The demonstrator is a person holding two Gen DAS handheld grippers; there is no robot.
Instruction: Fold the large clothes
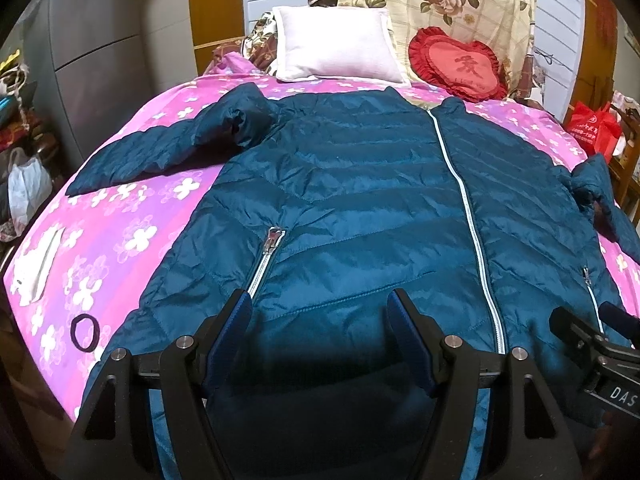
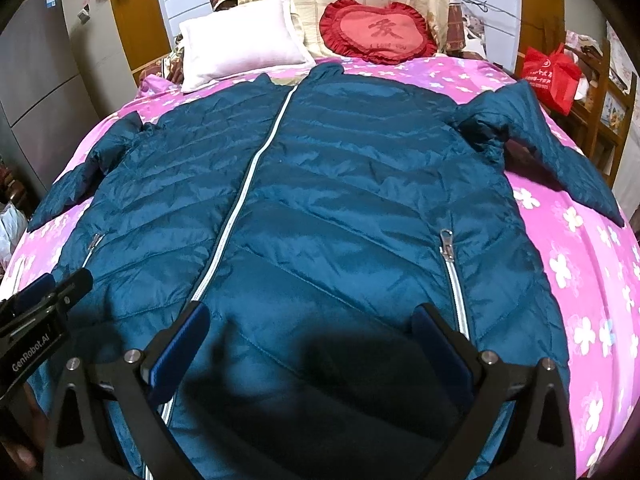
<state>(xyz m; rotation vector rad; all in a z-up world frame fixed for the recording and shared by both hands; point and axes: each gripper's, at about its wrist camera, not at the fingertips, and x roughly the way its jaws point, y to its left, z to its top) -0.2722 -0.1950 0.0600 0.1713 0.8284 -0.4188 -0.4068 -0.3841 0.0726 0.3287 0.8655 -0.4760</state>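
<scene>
I am holding my two claws over the lower hem of the jacket (image 1: 360,184), and I am judging that the folding is not yet begun: the jacket is lying flat and open to its full shape, front side up, with no part turned over. It is spreading over the pink flowered bedcover (image 1: 132,240), with its collar pointing toward the white pillow (image 1: 340,46) and the red heart cushion (image 1: 460,66), and its hem nearest to me. My left gripper (image 1: 322,302) is standing with its fingers spread wide, above the hem between the pocket zipper (image 1: 269,252) and the long front zipper (image 1: 468,208), and nothing is between the pads. My right gripper (image 2: 310,316) is also spread wide and empty, on the other side of the front zipper, near the second pocket zipper (image 2: 450,256). The jacket is looking puffy and quilted, dark teal, with a shiny thin shell that I think is going to slide easily and spring back. Both sleeves are lying out to the sides of the body, each one a little bunched at the shoulder. So all is remaining: bringing the sleeves in over the body, then folding the body. A small black hair ring (image 1: 84,332) is lying on the bedcover beside the jacket's left edge.
</scene>
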